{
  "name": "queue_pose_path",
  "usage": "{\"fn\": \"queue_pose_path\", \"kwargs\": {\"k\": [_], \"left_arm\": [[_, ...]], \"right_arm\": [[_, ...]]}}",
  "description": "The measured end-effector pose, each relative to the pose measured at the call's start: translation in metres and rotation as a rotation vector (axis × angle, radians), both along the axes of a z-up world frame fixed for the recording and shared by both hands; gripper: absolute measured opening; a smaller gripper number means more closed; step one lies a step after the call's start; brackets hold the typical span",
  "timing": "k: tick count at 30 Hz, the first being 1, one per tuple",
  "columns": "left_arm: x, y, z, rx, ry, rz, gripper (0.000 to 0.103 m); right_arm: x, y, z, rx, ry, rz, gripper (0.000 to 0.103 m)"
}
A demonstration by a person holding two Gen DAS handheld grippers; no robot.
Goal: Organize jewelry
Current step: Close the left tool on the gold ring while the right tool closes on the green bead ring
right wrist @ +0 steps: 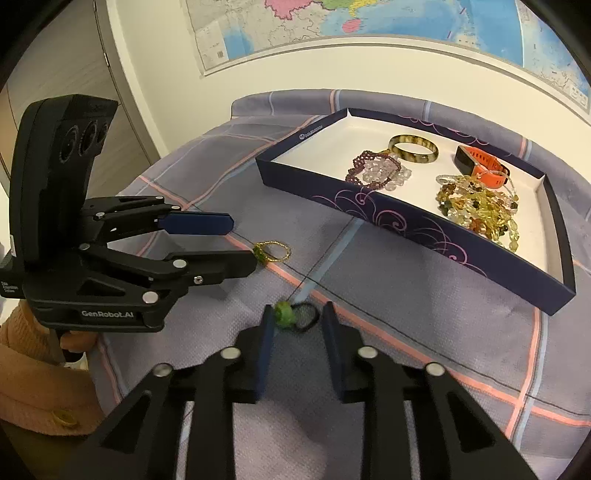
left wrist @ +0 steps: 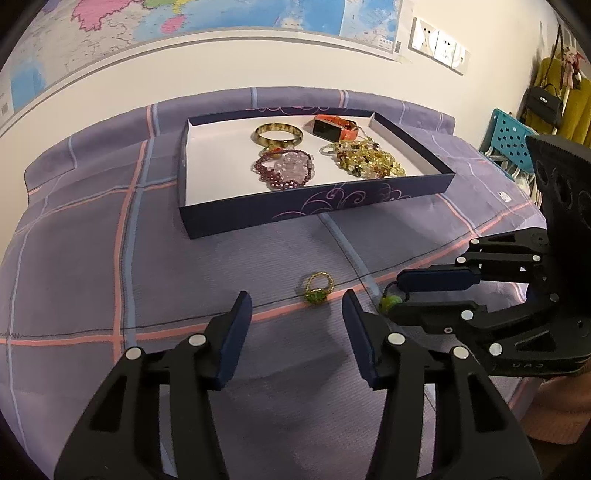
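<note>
Green bead ring [right wrist: 286,314] between right tongs [right wrist: 297,319], parted, not gripping, left tongs [left wrist: 297,306] parted, empty

place: looking like a bedroom in a home
surface: a purple plaid bedspread [left wrist: 92,229] is covering a soft bed against the wall
wall: a large map [left wrist: 192,22] is hanging above the bed, with sockets [left wrist: 439,46] showing beside it
corner: bags [left wrist: 546,103] and yellow clothes [left wrist: 576,110] are hanging near a teal crate [left wrist: 511,134]
other side: a pale door [right wrist: 62,70] is standing left of the bed
</note>
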State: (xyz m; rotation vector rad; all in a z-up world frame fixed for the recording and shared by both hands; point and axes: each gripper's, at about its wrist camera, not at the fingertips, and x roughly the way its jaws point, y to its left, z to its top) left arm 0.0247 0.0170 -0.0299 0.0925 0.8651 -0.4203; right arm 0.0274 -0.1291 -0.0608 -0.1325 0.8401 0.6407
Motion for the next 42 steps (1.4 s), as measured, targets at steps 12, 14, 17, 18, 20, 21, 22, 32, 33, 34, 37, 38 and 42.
{"fn": "queue_pose_path", "kwargs": {"k": [12, 14, 17, 18, 20, 21, 22, 32, 33, 34, 37, 38, 42], "left_arm": [[0.009, -0.015, -0.005, -0.002, 0.022, -0.034, 0.033], [0.009, -0.016, -0.005, -0.003, 0.023, -0.035, 0.033], [0.01, -0.018, -0.006, 0.0, 0.027, -0.031, 0.021], [0.01, -0.019, -0.006, 0.002, 0.025, -0.031, 0.019], [0.009, -0.019, -0.006, 0.002, 0.023, -0.03, 0.016], [0.01, -0.019, -0.006, 0.003, 0.023, -0.03, 0.016], [0.01, -0.019, -0.006, 0.003, 0.021, -0.028, 0.015], [0.008, -0.019, -0.005, -0.01, 0.022, -0.023, 0.014], [0.008, -0.019, -0.005, -0.011, 0.022, -0.021, 0.014], [0.008, -0.019, -0.006, -0.012, 0.022, -0.021, 0.014], [0.008, -0.019, -0.005, -0.019, 0.025, -0.017, 0.014], [0.007, -0.018, -0.006, -0.02, 0.025, -0.016, 0.014], [0.007, -0.017, -0.006, -0.027, 0.027, -0.013, 0.014]], "right_arm": [[-0.004, -0.011, 0.003, 0.025, 0.0, -0.029, 0.018], [-0.005, -0.013, 0.004, 0.032, -0.003, -0.033, 0.015], [-0.005, -0.014, 0.004, 0.033, -0.004, -0.04, 0.015], [-0.005, -0.015, 0.003, 0.036, -0.001, -0.042, 0.015], [-0.004, -0.015, 0.003, 0.037, 0.003, -0.043, 0.016], [-0.004, -0.015, 0.002, 0.032, 0.003, -0.048, 0.02], [-0.004, -0.016, 0.002, 0.032, 0.001, -0.056, 0.028], [-0.006, -0.006, 0.001, -0.005, -0.011, -0.047, 0.041], [-0.005, -0.005, 0.0, -0.017, -0.017, -0.05, 0.038], [-0.005, -0.004, 0.0, -0.024, -0.02, -0.051, 0.032], [-0.003, -0.005, 0.0, -0.031, -0.023, -0.056, 0.023], [-0.004, -0.006, 0.0, -0.028, -0.024, -0.057, 0.022], [-0.004, -0.007, 0.0, -0.018, -0.028, -0.055, 0.02]]}}
